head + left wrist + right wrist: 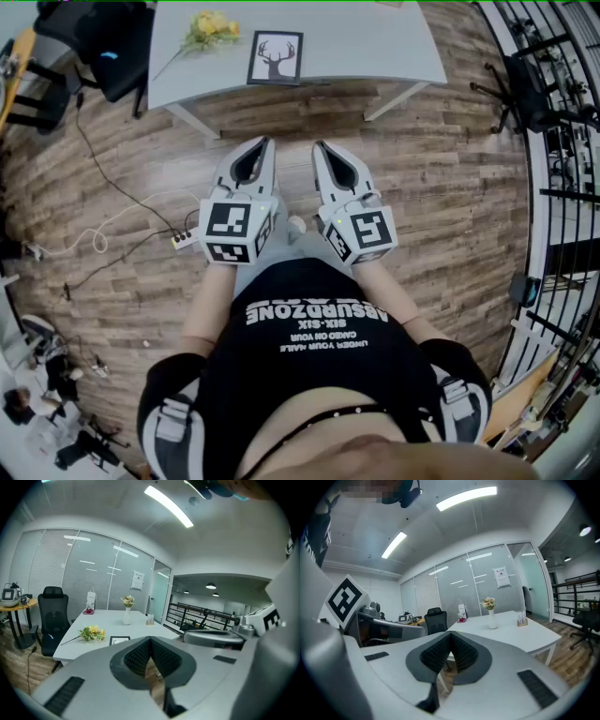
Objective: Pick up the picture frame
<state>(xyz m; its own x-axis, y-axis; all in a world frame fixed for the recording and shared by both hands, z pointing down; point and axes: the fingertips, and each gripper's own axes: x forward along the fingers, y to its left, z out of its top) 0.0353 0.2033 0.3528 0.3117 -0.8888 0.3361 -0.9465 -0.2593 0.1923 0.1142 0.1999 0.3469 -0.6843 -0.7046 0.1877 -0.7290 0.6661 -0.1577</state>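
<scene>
A black picture frame [276,58] with a deer print lies flat near the front edge of a white table [375,47]; the left gripper view shows the picture frame [119,641] too. My left gripper [253,142] and right gripper [323,148] hang side by side over the wood floor, well short of the table. Both are shut with nothing between their jaws. In the left gripper view the left gripper [150,641] points toward the table; in the right gripper view the right gripper [450,636] does too.
A bunch of yellow flowers [211,28] lies left of the frame. A vase of flowers [127,607] and a small holder [149,619] stand farther back. A black office chair [103,42] sits at the table's left. Cables and a power strip [184,240] lie on the floor.
</scene>
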